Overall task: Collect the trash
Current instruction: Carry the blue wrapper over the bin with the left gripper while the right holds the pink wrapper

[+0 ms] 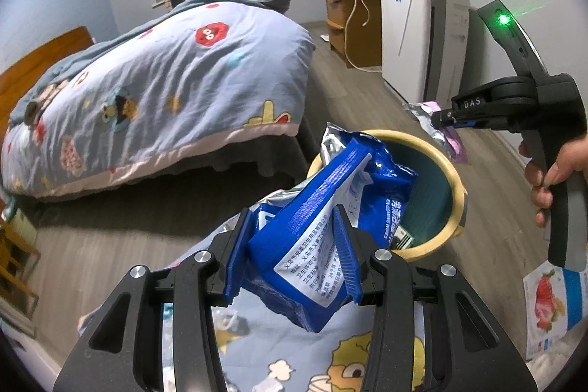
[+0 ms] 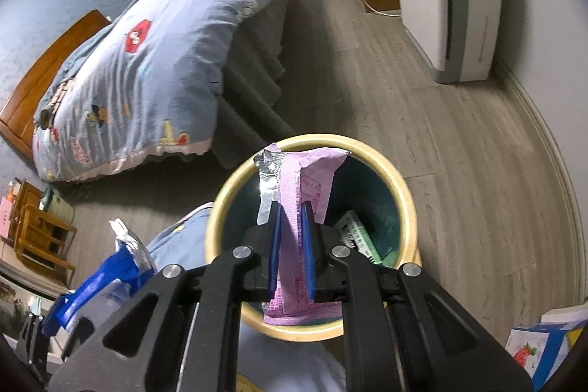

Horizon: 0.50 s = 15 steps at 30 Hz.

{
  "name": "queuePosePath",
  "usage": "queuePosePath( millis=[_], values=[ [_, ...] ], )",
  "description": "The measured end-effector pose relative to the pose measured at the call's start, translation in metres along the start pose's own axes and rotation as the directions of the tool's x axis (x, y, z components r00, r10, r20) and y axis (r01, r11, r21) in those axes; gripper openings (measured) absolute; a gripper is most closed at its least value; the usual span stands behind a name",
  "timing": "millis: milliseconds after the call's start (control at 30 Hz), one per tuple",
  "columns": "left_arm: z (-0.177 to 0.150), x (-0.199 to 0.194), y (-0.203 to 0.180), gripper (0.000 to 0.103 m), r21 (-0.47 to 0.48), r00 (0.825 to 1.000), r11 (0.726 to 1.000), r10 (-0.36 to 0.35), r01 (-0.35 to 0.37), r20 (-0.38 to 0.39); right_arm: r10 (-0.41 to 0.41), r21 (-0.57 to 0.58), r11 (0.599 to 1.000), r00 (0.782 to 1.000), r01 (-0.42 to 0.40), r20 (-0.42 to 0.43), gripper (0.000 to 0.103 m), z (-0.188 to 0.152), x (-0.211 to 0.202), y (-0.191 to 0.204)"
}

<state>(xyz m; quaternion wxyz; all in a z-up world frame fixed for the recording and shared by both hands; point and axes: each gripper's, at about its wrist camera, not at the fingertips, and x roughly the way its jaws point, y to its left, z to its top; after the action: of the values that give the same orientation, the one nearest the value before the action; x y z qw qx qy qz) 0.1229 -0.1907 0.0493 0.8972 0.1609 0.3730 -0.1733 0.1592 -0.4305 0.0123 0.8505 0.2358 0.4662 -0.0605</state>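
While both packets are held above the bin:
Left hand-held gripper (image 1: pixel 294 245): pressed onto a blue wipes packet (image 1: pixel 330 237), which is held just beside the near rim of the bin.
Right hand-held gripper (image 2: pixel 292 245): pinched on a pink wrapper (image 2: pixel 297 193), which is held upright over the bin's opening.
Bin (image 2: pixel 406 208): round, yellow-rimmed, set on the wooden floor (image 2: pixel 459 153) near the bed (image 2: pixel 147 61); a green-and-white packet (image 2: pixel 358 237) is seen inside.
Strawberry box (image 1: pixel 551 304): lying at the right edge.
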Motion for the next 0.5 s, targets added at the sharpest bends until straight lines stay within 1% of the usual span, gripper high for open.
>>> queuePosePath(
  millis=[167,300,500],
  values=[
    [0.007,0.015,-0.01,0.045,0.025,1.0,1.0,-0.006,0.006,-0.014,-0.021,0.039,0.999,1.0,0.021,-0.014,0.011,0.001,0.01,-0.018],
    [0.014,0.028,-0.021,0.045,0.061,1.0,0.998,-0.003,0.004,-0.026,-0.016,0.061,0.998,0.999,0.018,-0.033,0.011,0.0,0.018,-0.026],
    [0.021,0.051,-0.037,0.045,0.101,0.999,0.995,-0.013,0.018,-0.048,-0.004,0.062,0.998,0.999,0.006,-0.032,0.011,0.001,0.026,-0.032]
  ],
)
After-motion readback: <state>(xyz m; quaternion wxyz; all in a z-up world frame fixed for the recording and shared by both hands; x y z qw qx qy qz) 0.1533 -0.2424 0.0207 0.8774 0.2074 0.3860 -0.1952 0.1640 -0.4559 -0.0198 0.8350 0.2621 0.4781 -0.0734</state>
